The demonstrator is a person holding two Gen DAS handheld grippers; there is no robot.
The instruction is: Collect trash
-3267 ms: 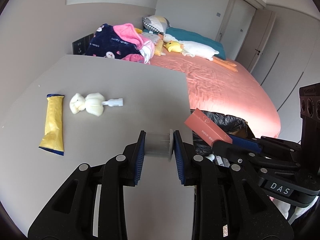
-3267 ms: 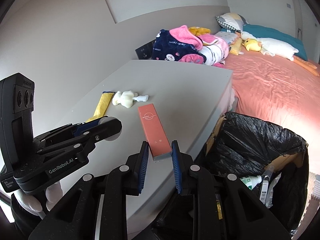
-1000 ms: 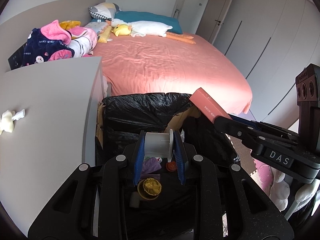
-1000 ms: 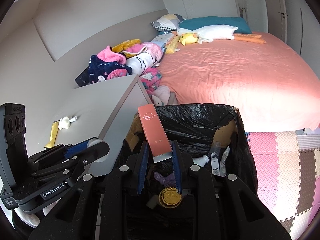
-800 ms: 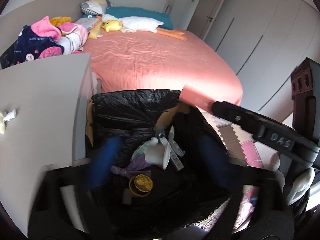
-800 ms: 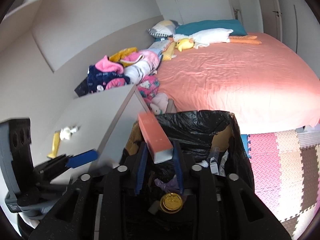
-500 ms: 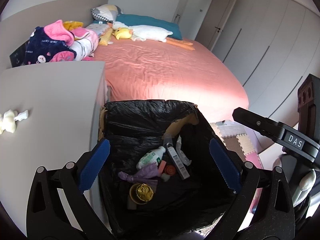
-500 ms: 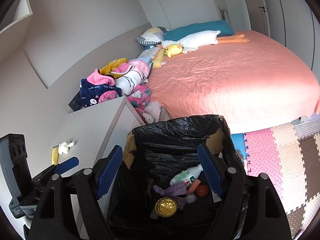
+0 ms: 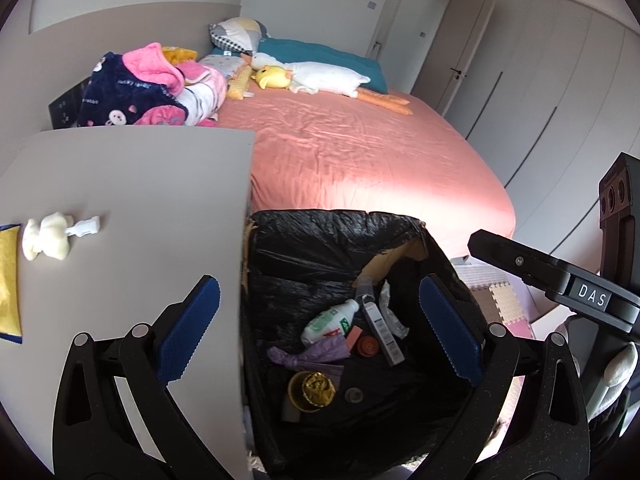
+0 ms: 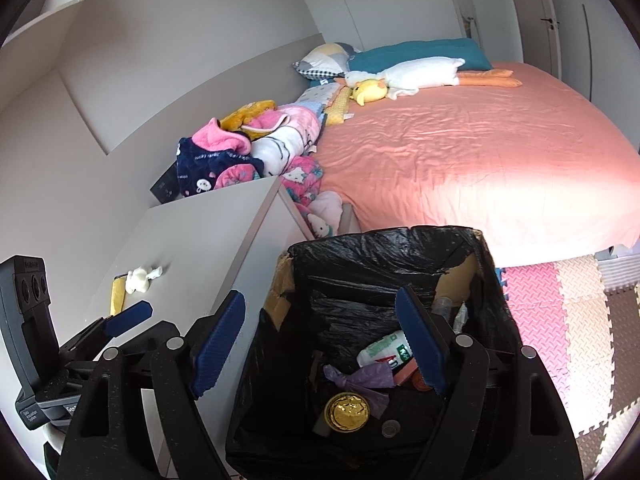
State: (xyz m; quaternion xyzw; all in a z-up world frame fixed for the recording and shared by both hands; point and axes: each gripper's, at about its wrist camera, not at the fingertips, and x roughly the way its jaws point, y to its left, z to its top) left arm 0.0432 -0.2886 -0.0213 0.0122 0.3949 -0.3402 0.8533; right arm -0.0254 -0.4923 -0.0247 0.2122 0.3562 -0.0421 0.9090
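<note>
While I look down from the left, the grey table carries what remains of the trash: a flat yellow packet at the edge of view, then a crumpled white wad just beside it with a small white plastic piece at its right end. My left tongs stand spread wide with nothing between the blue pads, one pad over the table's edge, the other over the bin. Right of the table sits the black-lined trash bin, torn cardboard showing at its rim, holding a white bottle with green print, a purple knotted bag, a gold-foil cup and a slim barcode box. My right tongs are spread too, empty, hovering above the same bin. Only the right view shows the pink and cream foam floor tiles broadly and the table's side panel; only the left view shows the barcode box plainly, and the packet and wad up close. Behind lies the bed with its pink sheet.
</note>
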